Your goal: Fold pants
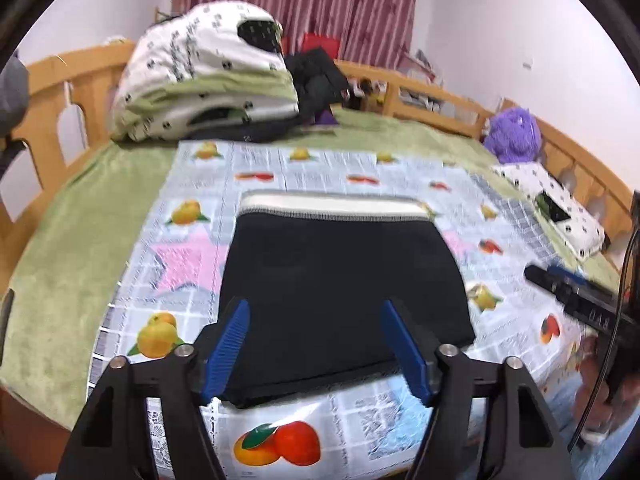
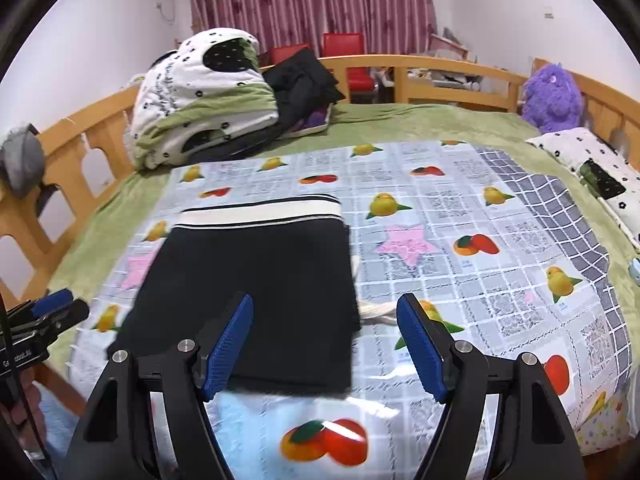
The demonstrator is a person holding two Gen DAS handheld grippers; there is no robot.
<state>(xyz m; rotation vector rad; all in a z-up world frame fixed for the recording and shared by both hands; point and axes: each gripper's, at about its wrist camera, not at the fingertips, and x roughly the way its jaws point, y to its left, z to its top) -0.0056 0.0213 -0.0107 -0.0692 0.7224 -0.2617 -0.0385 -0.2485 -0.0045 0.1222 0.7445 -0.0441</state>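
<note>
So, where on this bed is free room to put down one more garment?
Free: the fruit-print cloth right of the folded pants, up to the spotted pillow. A smaller strip lies before the pants. Crowded: the far left corner, with the bundled quilt and dark clothes.

Little could be read. In the left wrist view, the right gripper (image 1: 560,280) bore pale characters resembling "8V0", seen upside down. In the right wrist view, the left gripper (image 2: 60,308) carried a partly cut-off word starting with "G". Print on the sheet (image 2: 500,280) was too blurred.
</note>
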